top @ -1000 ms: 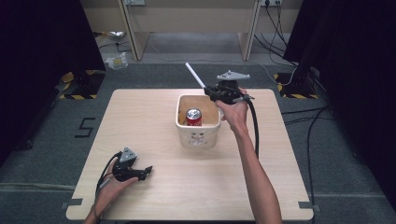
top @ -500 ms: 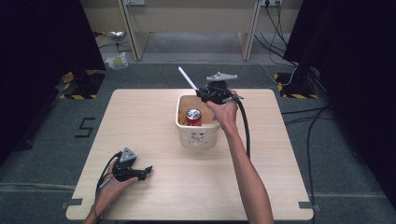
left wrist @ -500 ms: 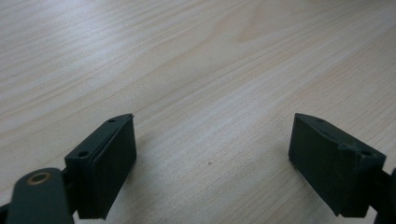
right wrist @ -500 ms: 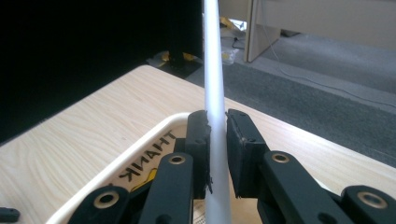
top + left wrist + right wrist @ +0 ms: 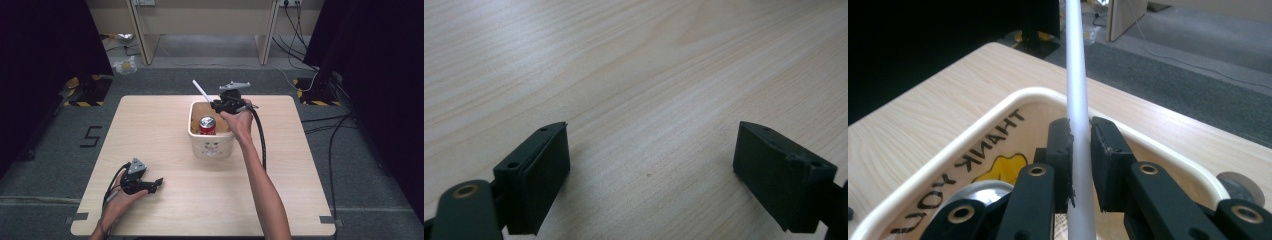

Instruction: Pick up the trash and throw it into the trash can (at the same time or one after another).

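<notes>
So we've got the right gripper [image 5: 216,103] up over the far rim of the cream bin [image 5: 212,148], and it's clamped tight on a white straw [image 5: 200,90] that pokes up and away toward the far left. In the right gripper view the straw [image 5: 1077,100] runs straight up between the two black pads, squeezed from both sides, with the bin's rim [image 5: 973,127] and its "THANK YOU" lettering right below. A red soda can [image 5: 207,125] stands inside the bin, top showing. Our left gripper [image 5: 156,183] is parked on the wooden table [image 5: 150,130] near the front left corner, well apart from the bin, jaws spread wide with nothing between them.
</notes>
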`<state>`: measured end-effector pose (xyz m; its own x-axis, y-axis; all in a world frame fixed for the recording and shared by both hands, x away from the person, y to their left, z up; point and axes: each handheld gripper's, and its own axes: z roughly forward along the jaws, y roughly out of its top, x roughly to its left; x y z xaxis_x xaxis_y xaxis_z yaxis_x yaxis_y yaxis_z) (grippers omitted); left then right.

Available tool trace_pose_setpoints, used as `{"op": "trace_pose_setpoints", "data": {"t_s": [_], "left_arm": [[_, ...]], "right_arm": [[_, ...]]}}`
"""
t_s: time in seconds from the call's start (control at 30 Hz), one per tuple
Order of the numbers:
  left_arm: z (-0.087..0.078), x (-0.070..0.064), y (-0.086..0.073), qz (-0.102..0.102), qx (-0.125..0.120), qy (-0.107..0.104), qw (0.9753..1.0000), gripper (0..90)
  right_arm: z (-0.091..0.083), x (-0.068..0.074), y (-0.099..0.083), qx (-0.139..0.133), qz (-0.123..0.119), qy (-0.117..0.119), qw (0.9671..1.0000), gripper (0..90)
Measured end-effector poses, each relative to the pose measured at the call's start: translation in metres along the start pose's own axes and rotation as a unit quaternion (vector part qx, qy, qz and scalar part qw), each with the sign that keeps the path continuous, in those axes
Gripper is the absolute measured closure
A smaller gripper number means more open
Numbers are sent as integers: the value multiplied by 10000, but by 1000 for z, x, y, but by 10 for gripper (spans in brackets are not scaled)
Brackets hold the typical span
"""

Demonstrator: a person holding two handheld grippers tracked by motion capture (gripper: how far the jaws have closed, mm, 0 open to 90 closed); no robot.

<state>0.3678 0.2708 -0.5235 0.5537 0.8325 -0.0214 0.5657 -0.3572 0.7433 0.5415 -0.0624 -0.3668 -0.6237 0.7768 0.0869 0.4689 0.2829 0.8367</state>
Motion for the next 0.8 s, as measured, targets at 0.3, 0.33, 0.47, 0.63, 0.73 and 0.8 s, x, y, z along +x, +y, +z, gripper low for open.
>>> {"op": "trace_pose_setpoints", "data": {"t_s": [0.3, 0.33, 0.47, 0.63, 0.73, 0.8], "left_arm": [[0, 0, 0, -2, -3, 0, 10000, 143], [0, 0, 0, -2, 5, -4, 10000, 143], [0, 0, 0, 0, -1, 0, 10000, 143], [0, 0, 0, 0, 0, -1, 10000, 143], [0, 0, 0, 1, 7, -5, 10000, 143], [0, 0, 0, 1, 6, -5, 10000, 143]], "right_arm": [[4, 2, -4, 289, -34, 2, 9996, 775], [5, 2, -4, 315, -47, 1, 9995, 774], [5, 2, -4, 344, -67, -42, 9994, 760], [-2, 1, -2, 217, -41, -30, 9998, 733], [-7, 0, -1, 176, -30, -39, 9998, 708], [-10, -1, 0, 155, -23, -49, 9999, 691]]}}
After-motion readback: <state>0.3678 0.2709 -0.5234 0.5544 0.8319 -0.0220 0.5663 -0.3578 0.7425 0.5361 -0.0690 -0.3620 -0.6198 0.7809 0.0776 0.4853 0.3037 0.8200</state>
